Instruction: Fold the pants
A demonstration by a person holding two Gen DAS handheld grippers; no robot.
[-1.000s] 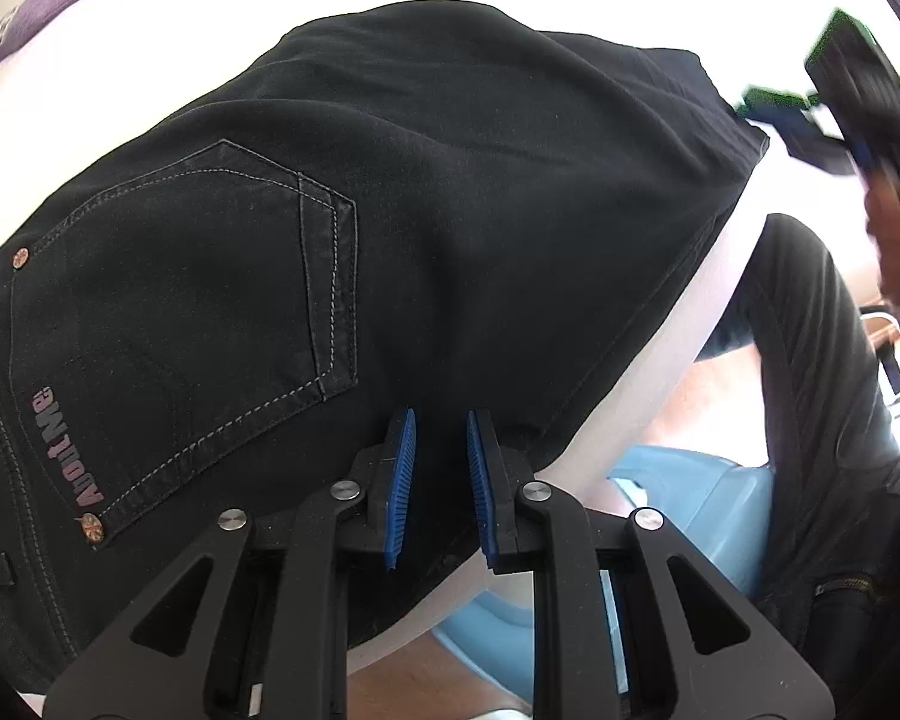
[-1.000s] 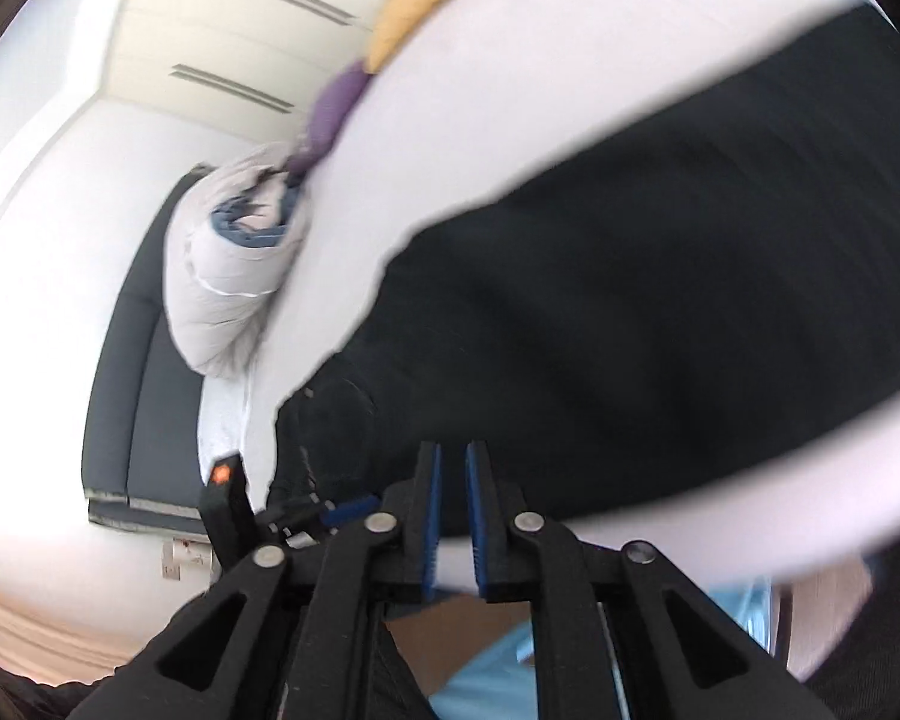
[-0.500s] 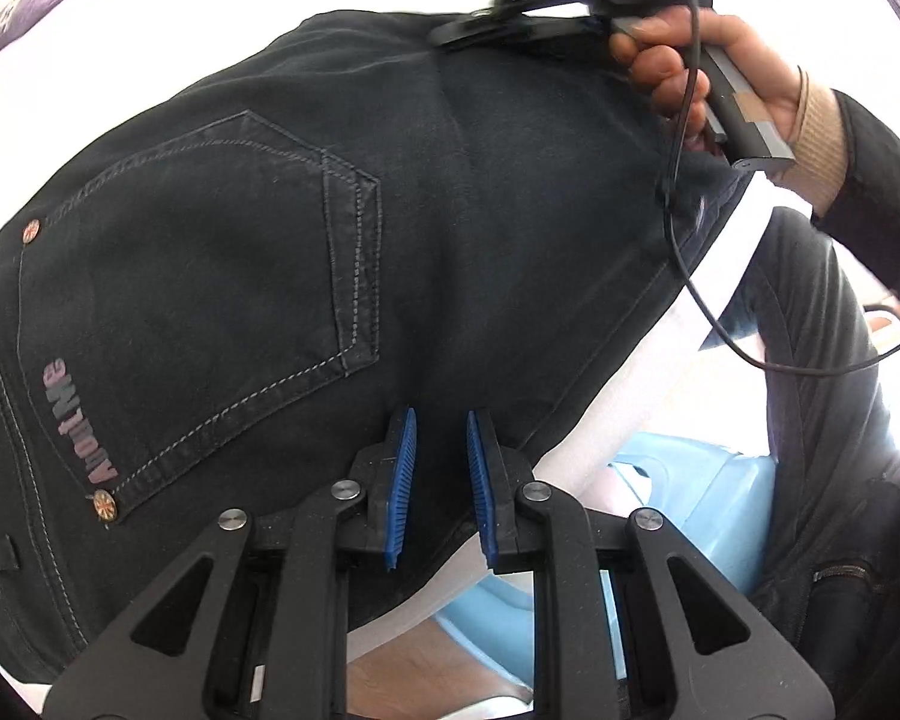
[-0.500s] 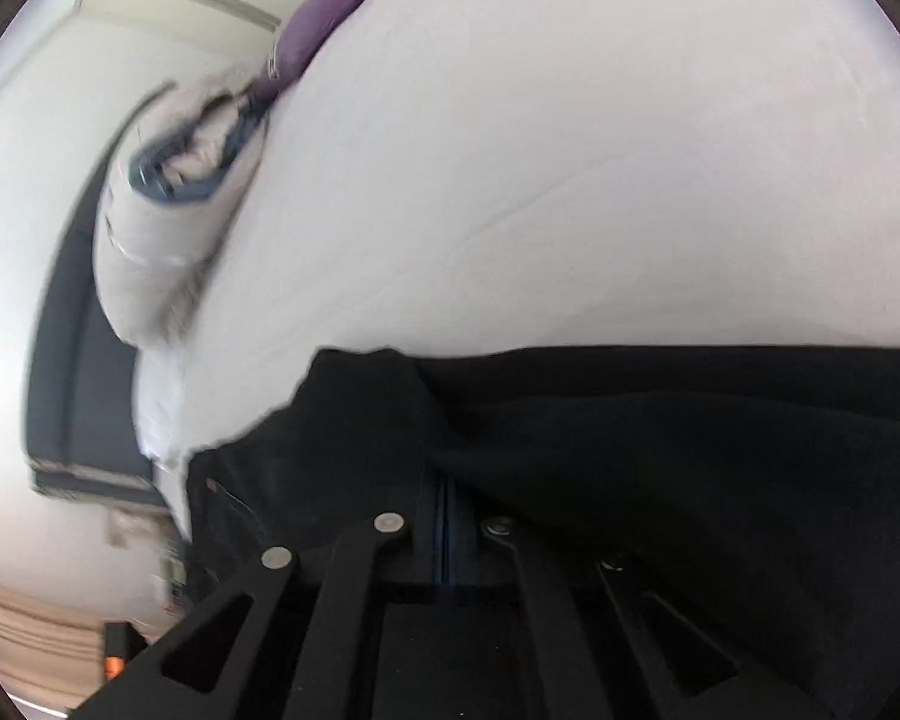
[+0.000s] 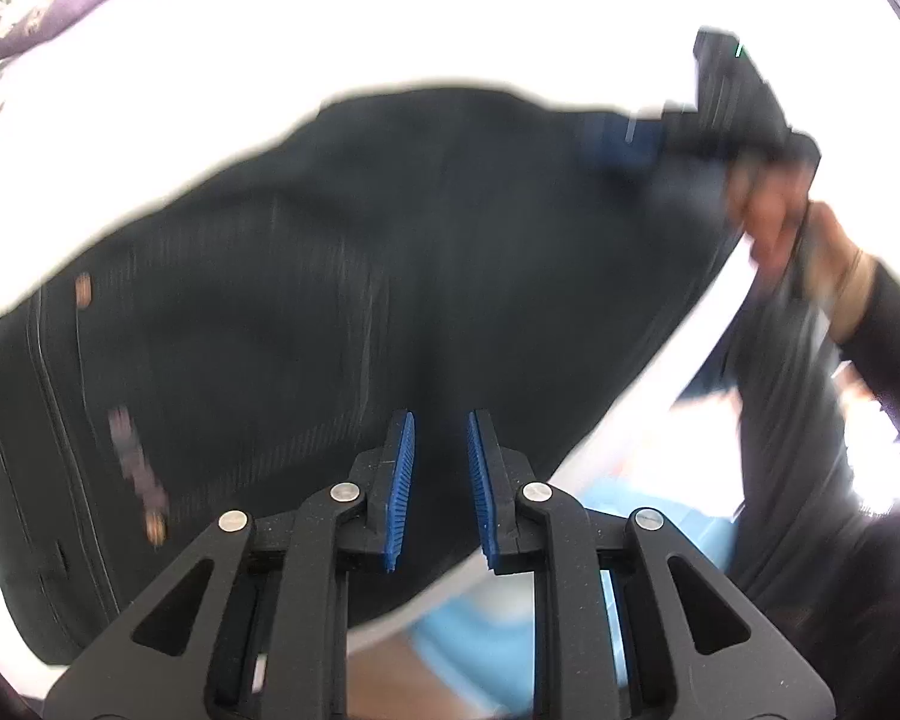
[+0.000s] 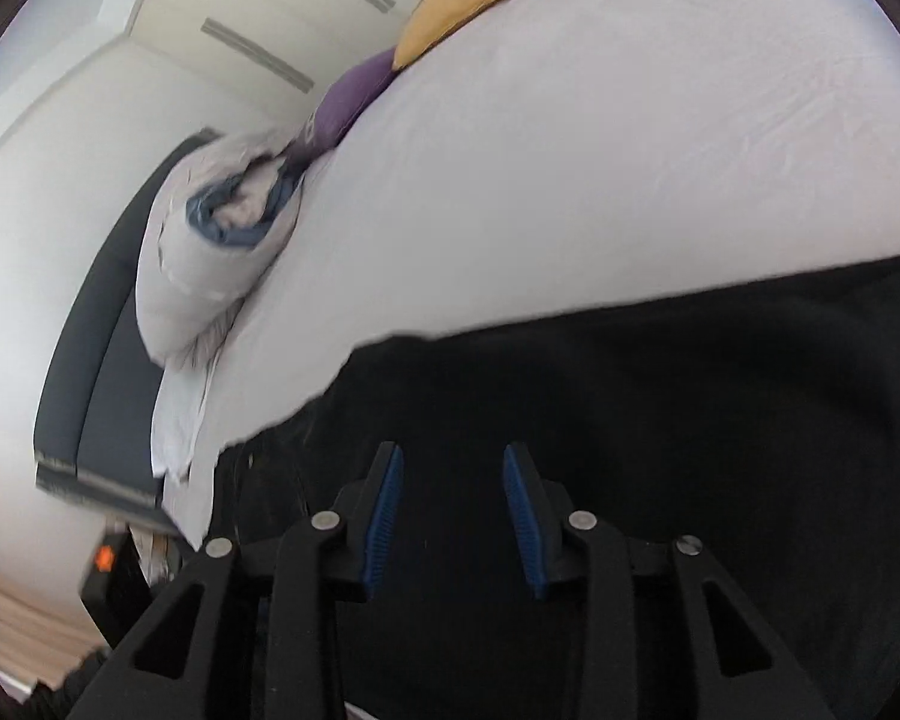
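Note:
Black jeans (image 5: 342, 276) lie folded on the white bed sheet (image 5: 390, 18), back pocket and waistband to the left in the left wrist view; the picture is blurred by motion. My left gripper (image 5: 440, 438) hovers over the jeans' near edge, slightly open and empty. The right gripper shows at the jeans' far right end in the left wrist view (image 5: 636, 144), held by a hand. In the right wrist view the jeans (image 6: 660, 420) fill the lower half. My right gripper (image 6: 452, 474) is open above them with nothing between its pads.
A rolled white and blue duvet (image 6: 222, 252), a purple cushion (image 6: 348, 102) and a yellow cushion (image 6: 456, 12) lie along the bed's far side. A dark headboard (image 6: 96, 348) stands at left. A light blue stool (image 5: 510, 642) and the person's dark trousers (image 5: 810, 420) are beside the bed edge.
My right gripper was shut on the jeans fabric half a second ago; it has opened and let go. My left gripper has pulled back a little, and the view blurred.

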